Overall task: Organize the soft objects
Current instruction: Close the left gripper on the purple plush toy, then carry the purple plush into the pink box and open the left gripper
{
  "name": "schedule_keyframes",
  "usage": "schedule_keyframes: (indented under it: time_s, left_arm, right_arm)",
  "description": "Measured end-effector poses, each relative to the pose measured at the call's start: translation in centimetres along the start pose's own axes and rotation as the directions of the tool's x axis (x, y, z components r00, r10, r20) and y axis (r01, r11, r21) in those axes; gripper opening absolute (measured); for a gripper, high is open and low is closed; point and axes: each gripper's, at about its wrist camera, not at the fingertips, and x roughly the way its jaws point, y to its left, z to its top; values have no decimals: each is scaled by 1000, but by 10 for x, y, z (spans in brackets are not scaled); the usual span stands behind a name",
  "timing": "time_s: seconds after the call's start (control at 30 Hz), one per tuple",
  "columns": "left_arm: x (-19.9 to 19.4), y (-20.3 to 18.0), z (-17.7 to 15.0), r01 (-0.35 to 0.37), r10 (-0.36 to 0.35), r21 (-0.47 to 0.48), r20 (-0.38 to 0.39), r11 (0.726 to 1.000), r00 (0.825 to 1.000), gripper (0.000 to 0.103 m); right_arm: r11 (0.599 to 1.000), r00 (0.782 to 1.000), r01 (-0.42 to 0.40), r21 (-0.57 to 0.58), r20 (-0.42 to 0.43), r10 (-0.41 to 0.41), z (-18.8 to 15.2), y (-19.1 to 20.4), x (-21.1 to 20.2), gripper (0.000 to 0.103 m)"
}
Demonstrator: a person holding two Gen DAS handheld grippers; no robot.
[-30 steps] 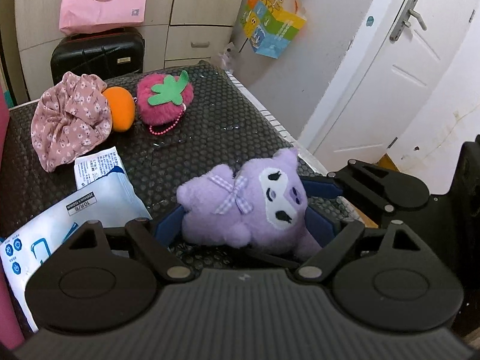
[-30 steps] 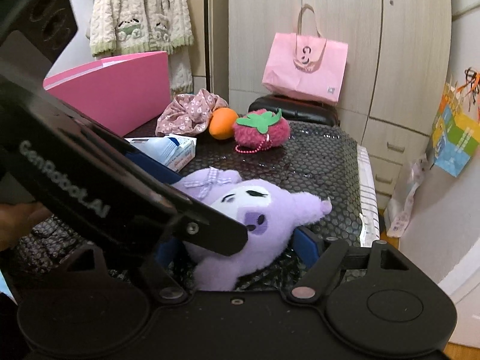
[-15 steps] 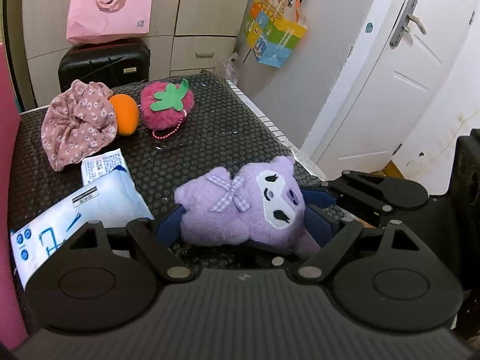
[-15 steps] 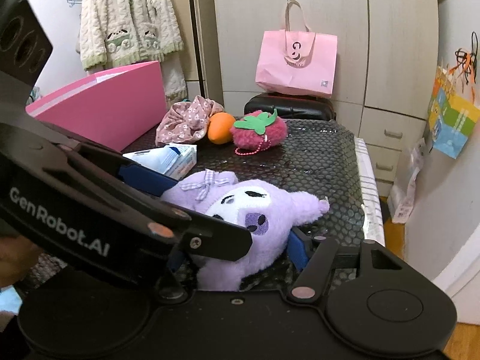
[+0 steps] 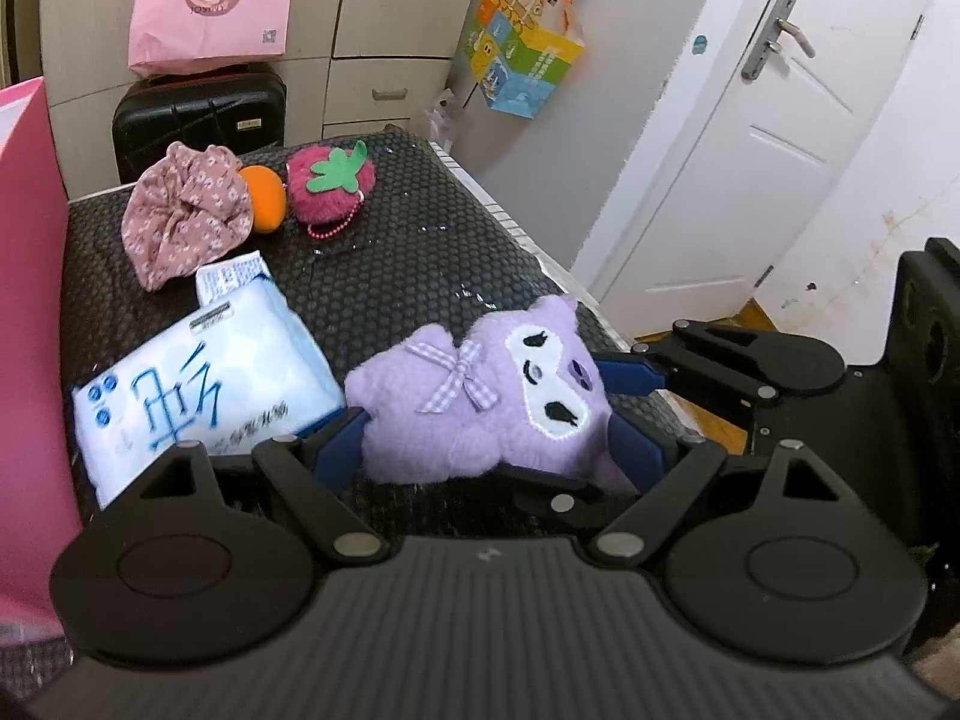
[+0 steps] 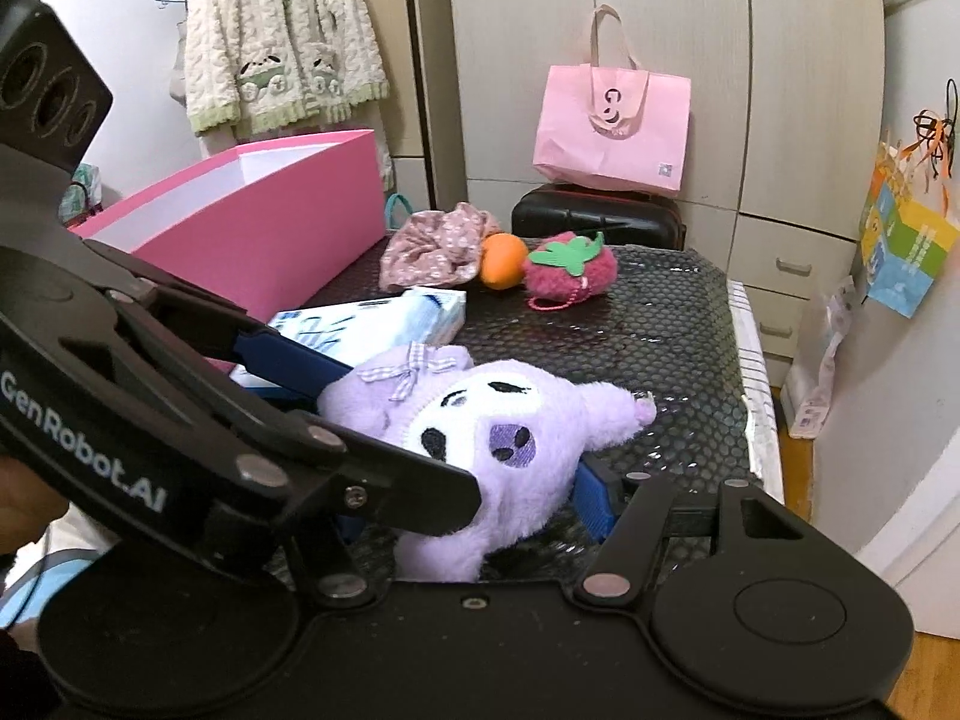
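Observation:
A purple plush toy (image 5: 480, 402) with a white face and a checked bow is held between both grippers above the black mat (image 5: 384, 276). My left gripper (image 5: 486, 450) is shut on the plush across its body. My right gripper (image 6: 474, 498) is shut on the same plush (image 6: 492, 438) around its head; its left finger is hidden behind the left gripper. The plush looks lifted and tilted. A floral pink cloth (image 5: 186, 222), an orange ball (image 5: 267, 207) and a pink strawberry plush (image 5: 330, 189) lie at the mat's far end.
A blue-white tissue pack (image 5: 204, 384) lies on the mat left of the plush. An open pink box (image 6: 270, 222) stands at the left side. A black suitcase (image 5: 198, 114) with a pink bag (image 5: 210, 6) stands behind. The mat's right edge drops to the floor by a white door (image 5: 750, 150).
Both grippers have risen with the purple plush held between them; the mat and far objects now sit lower and farther away. The plush has tilted slightly.

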Motion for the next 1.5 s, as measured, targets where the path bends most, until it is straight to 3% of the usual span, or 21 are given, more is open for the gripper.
schedule_keyframes:
  time_s: [0.3, 0.47, 0.83, 1.1, 1.3, 1.5]
  left_arm:
    - [-40, 6, -24, 28, -30, -52, -36, 998, 999, 86]
    - [-63, 18, -44, 41, -50, -115, -70, 992, 996, 86]
    - [-135, 47, -85, -44, 25, -218, -91, 975, 996, 86]
    - [-198, 68, -93, -117, 118, -258, -11, 959, 993, 86]
    - [-230, 85, -81, -151, 179, -256, 89, 955, 980, 86]
    - [-237, 111, -54, -155, 200, -261, 158, 953, 967, 86]
  right_arm:
    - [998, 999, -27, -50, -34, 25, -3, 37, -23, 69]
    - [994, 992, -88, -69, -96, 81, -3, 63, -32, 69]
    - [966, 966, -233, -113, -143, 216, 1, 137, -39, 68]
    - [930, 943, -329, -165, -114, 314, 31, 187, -41, 68]
    - [909, 944, -324, -262, -36, 327, 64, 215, -42, 69]
    - [898, 943, -307, -315, 25, 331, 101, 222, -25, 68]
